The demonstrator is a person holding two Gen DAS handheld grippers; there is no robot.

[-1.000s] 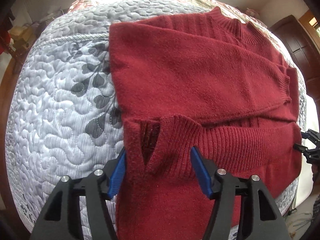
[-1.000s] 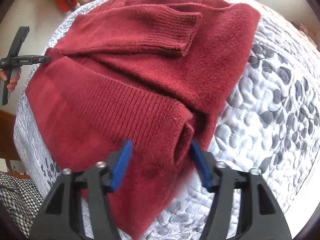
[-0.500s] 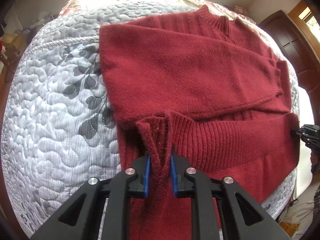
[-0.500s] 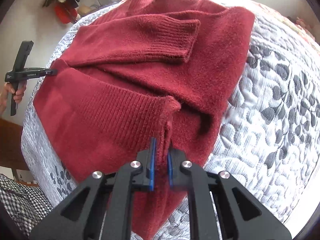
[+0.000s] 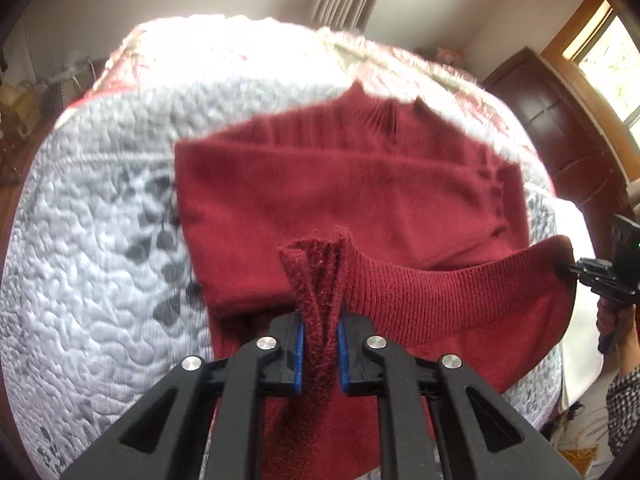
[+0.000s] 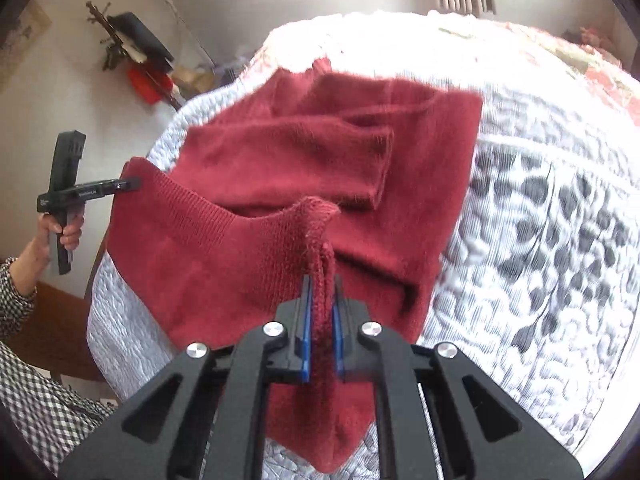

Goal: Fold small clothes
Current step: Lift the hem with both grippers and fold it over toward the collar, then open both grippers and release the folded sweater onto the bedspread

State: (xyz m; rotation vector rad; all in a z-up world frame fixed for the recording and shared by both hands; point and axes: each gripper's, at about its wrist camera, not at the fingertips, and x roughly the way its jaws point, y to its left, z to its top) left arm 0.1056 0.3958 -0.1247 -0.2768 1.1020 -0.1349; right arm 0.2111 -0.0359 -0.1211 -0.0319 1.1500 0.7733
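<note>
Left claw [image 5: 319,354] clamped narrow on a bunched corner of the red sweater [image 5: 340,196] hem, blue pads pinching the knit. Right claw [image 6: 320,340] same, clamped on the opposite hem corner. Ribbed hem [image 5: 452,296] lifted off the bed and stretched between the two claws; rest of sweater lies flat on the grey-white quilt [image 5: 92,264], collar at 12 o'clock, sleeve [image 6: 304,160] folded across the body. In the right wrist view, left hand [image 6: 64,228] at 9 o'clock. Both views motion-blurred.
</note>
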